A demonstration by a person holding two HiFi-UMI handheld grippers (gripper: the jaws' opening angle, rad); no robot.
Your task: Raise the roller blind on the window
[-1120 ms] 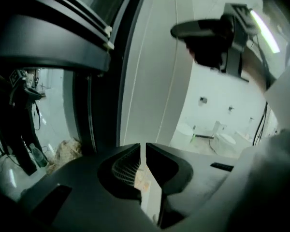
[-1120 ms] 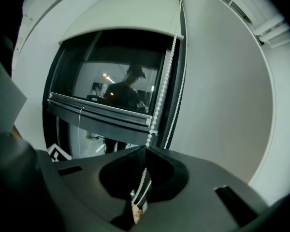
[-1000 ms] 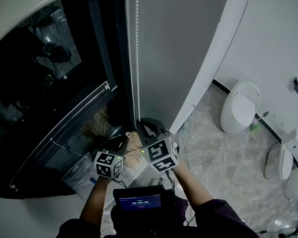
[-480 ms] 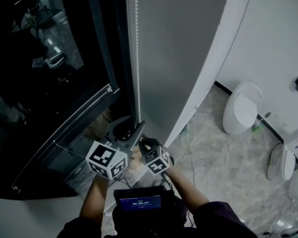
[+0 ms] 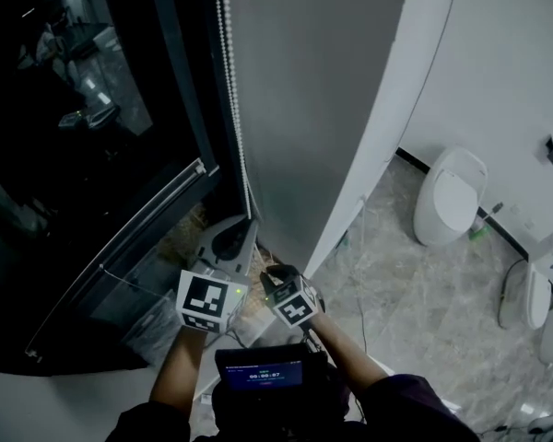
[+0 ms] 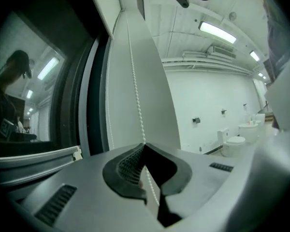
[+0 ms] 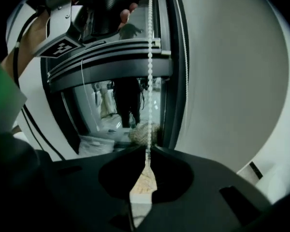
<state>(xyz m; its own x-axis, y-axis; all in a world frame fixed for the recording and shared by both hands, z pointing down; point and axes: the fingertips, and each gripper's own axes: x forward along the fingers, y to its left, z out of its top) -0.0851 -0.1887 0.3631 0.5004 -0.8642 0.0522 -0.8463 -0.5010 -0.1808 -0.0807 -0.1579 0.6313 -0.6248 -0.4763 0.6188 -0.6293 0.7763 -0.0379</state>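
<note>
A white bead chain (image 5: pixel 232 109) hangs along the edge of the dark window (image 5: pixel 83 127), beside a tall grey panel (image 5: pixel 323 90). My left gripper (image 5: pixel 244 221) points up at the chain. In the left gripper view its jaws (image 6: pixel 144 145) are shut on the chain (image 6: pixel 135 91), which runs up and away from them. My right gripper (image 5: pixel 272 273) sits just below and to the right. In the right gripper view its jaws (image 7: pixel 147 151) are shut on the same chain (image 7: pixel 150 71), with the left gripper (image 7: pixel 111 8) above it.
The window's lower frame rail (image 5: pixel 120 247) slants across the left. A straw-coloured bundle (image 5: pixel 189 233) lies at the window foot. White toilets (image 5: pixel 447 196) stand on the marble floor at the right. A small screen (image 5: pixel 258 374) sits at the person's chest.
The left gripper has risen from below and taken the chain above the right gripper. The right gripper has come down lower and nearer the body, still on the chain.
</note>
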